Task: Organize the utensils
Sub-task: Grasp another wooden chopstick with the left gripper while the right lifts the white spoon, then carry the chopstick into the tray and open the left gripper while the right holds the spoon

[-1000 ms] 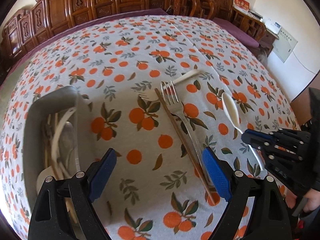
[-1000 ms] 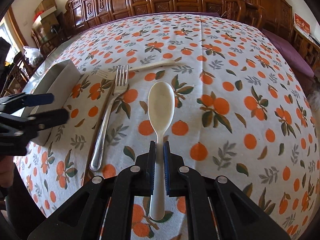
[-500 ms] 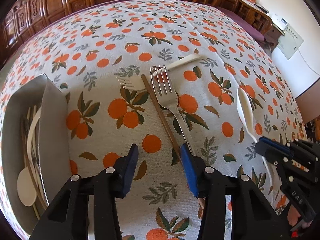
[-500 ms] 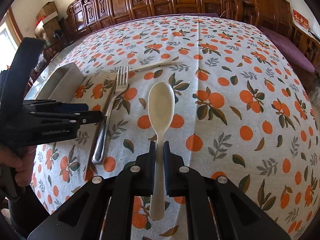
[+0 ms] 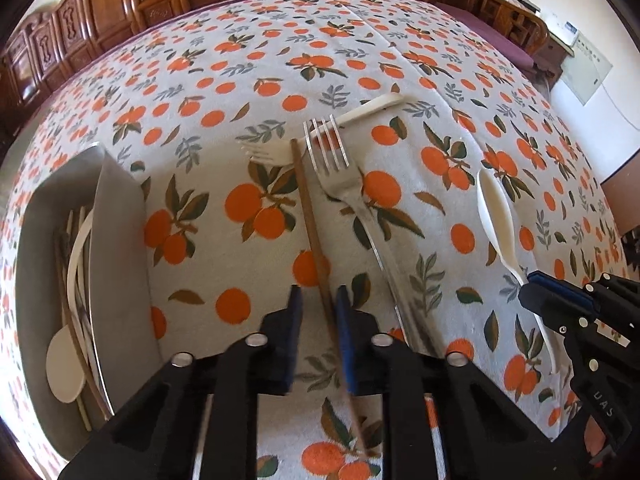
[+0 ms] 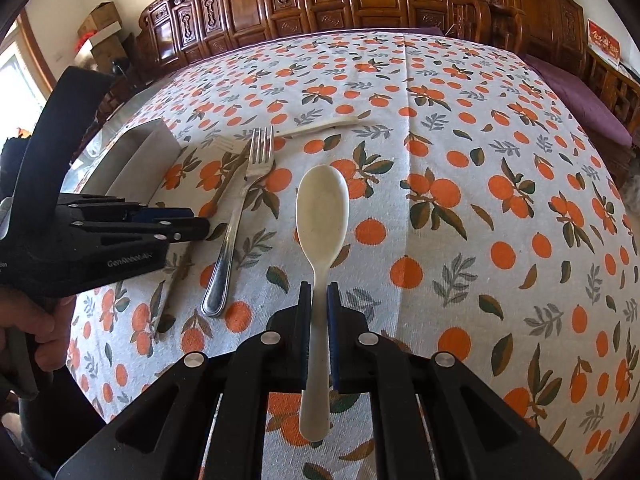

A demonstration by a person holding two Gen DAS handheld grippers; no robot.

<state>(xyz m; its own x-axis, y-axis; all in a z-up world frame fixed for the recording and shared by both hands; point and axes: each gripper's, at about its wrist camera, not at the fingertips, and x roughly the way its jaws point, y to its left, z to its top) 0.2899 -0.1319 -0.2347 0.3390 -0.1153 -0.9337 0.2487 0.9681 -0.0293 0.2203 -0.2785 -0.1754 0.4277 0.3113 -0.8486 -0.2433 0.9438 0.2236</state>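
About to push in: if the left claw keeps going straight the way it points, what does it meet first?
The wooden chopstick, already between the closing left claw, then likely the tablecloth beneath; depth is unclear.

on the cloth: 2 forks (image 5: 340, 184) (image 5: 272, 154), 1 spoon (image 6: 322, 216), 1 chopstick (image 5: 314, 232); 1 tray (image 5: 116, 248).

Left gripper (image 6: 200, 226) side, white lettering: "GenRobot.AI", the last letters soft and hard to make out.
Left gripper, near-left edge of the right wrist view: the tail of a cut-off word, unreadable.
Right gripper (image 5: 532, 284) finger, near right in the left wrist view: white letters turned sideways that look like "UAS" or "DAS"; I cannot tell which.
Red sign (image 6: 603, 45) on the far right wall: gold characters, too small to read.
White wall panel (image 5: 586, 66), far right: printed lines, unreadable.
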